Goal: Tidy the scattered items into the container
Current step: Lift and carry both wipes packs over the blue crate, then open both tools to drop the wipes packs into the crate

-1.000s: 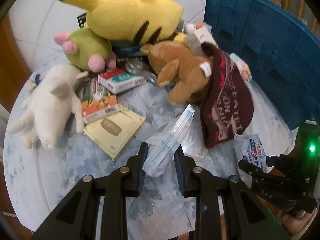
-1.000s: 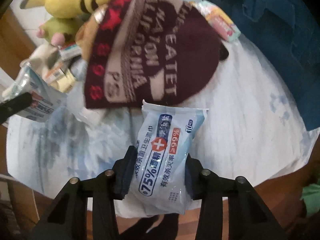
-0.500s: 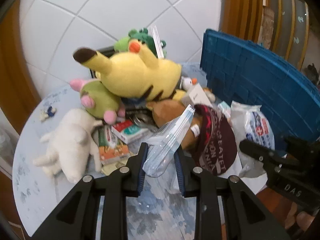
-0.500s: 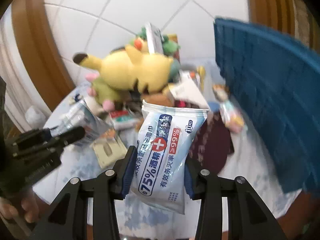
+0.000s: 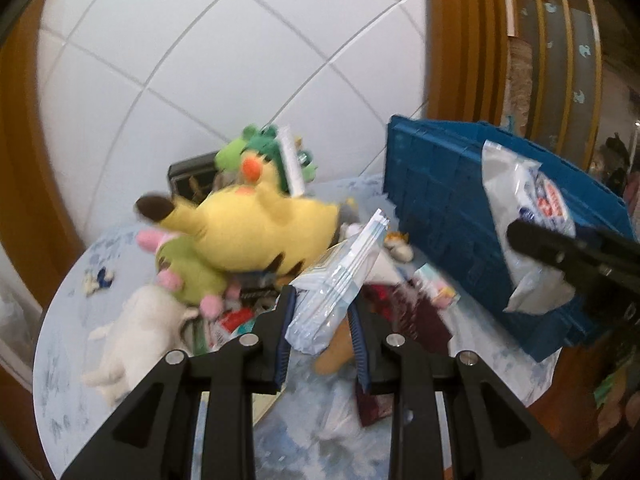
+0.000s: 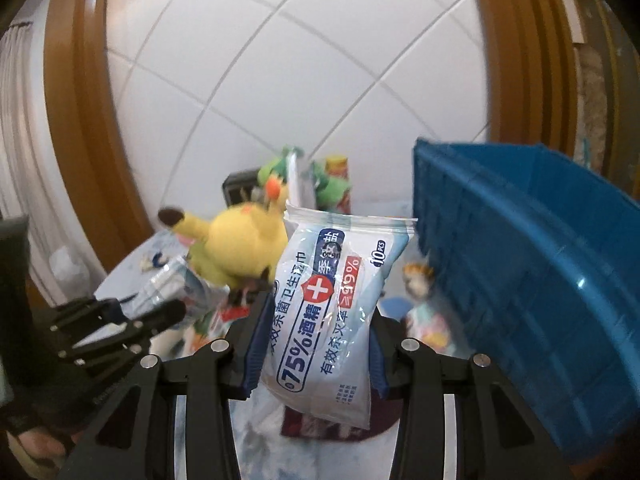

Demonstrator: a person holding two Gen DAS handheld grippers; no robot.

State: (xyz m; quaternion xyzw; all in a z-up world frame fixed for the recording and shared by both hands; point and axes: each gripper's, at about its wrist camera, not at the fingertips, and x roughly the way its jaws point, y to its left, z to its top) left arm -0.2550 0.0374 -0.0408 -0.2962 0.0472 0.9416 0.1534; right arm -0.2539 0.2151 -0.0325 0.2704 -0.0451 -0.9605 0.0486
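Note:
My left gripper (image 5: 322, 316) is shut on a clear-blue wipes packet (image 5: 340, 276), held edge-on well above the table. My right gripper (image 6: 316, 328) is shut on a second wipes packet (image 6: 332, 296) with a red cross and "75%" print, held upright. The right gripper and its packet (image 5: 520, 216) also show in the left wrist view, in front of the blue crate (image 5: 460, 208). The crate (image 6: 532, 272) stands at the right of both views. The left gripper (image 6: 120, 320) shows at the lower left of the right wrist view.
On the round table (image 5: 64, 320) lie a yellow plush (image 5: 256, 236), a green and pink plush (image 5: 188, 276), a white plush (image 5: 140, 328), a brown plush, a maroon hat (image 5: 416, 312) and small boxes. A tiled wall stands behind.
Both grippers have risen from the table with their packets and now tilt up toward the wall. The right packet has moved up against the crate's side.

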